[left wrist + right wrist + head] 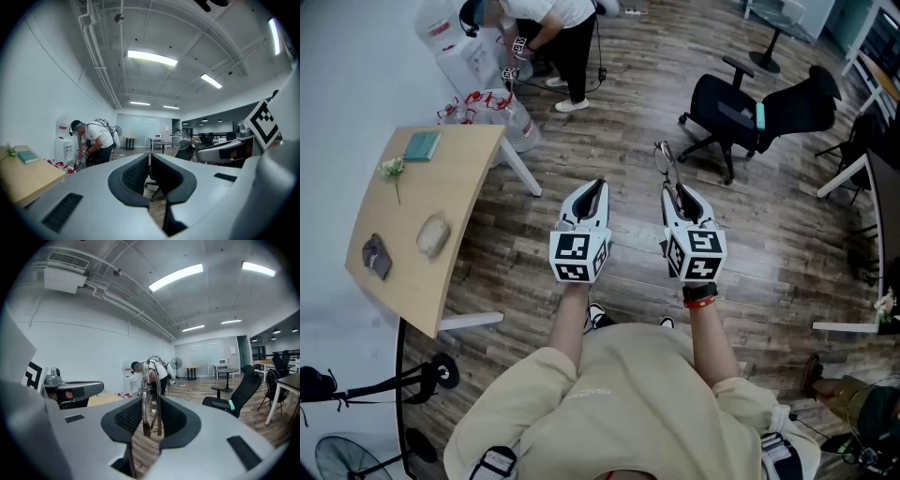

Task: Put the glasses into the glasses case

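Observation:
I hold both grippers level above the wooden floor, to the right of a light wooden table (459,202). My right gripper (680,195) is shut on the folded thin-framed glasses (666,161). They stand upright between its pads and stick out past the tips (151,394). My left gripper (592,192) is shut, and its pads (136,176) have nothing between them. The beige oval glasses case (432,234) lies closed on the table, well to the left of both grippers.
Also on the table are a dark pouch (377,255), a green book (422,145) and a small flower (392,169). A black office chair (750,112) stands ahead on the right. A person (548,28) bends over a water dispenser beyond the table. White desk (862,178) far right.

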Motion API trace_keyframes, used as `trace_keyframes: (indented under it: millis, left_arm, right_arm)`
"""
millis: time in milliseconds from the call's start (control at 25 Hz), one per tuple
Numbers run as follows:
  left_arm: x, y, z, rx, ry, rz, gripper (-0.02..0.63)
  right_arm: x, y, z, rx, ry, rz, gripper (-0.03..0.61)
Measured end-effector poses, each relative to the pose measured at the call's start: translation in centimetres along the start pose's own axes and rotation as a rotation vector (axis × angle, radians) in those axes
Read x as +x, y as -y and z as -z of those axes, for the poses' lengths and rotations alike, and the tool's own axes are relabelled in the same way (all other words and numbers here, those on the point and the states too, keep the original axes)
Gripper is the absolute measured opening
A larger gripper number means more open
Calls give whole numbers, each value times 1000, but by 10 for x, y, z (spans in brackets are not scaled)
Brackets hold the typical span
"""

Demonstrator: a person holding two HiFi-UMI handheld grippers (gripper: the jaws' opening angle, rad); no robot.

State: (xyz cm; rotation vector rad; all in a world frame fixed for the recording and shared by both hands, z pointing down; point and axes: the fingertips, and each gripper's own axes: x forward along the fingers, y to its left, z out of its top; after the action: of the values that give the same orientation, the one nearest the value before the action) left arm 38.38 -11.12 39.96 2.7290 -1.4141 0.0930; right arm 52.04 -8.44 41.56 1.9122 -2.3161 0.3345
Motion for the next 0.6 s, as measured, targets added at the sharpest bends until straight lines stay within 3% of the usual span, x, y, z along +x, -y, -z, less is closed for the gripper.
trace_keyframes:
  millis: [600]
  left_arm:
    - [-58, -142, 10, -5, -18, -48, 35]
  right_arm:
    - [70, -143, 2, 13, -10, -66, 120]
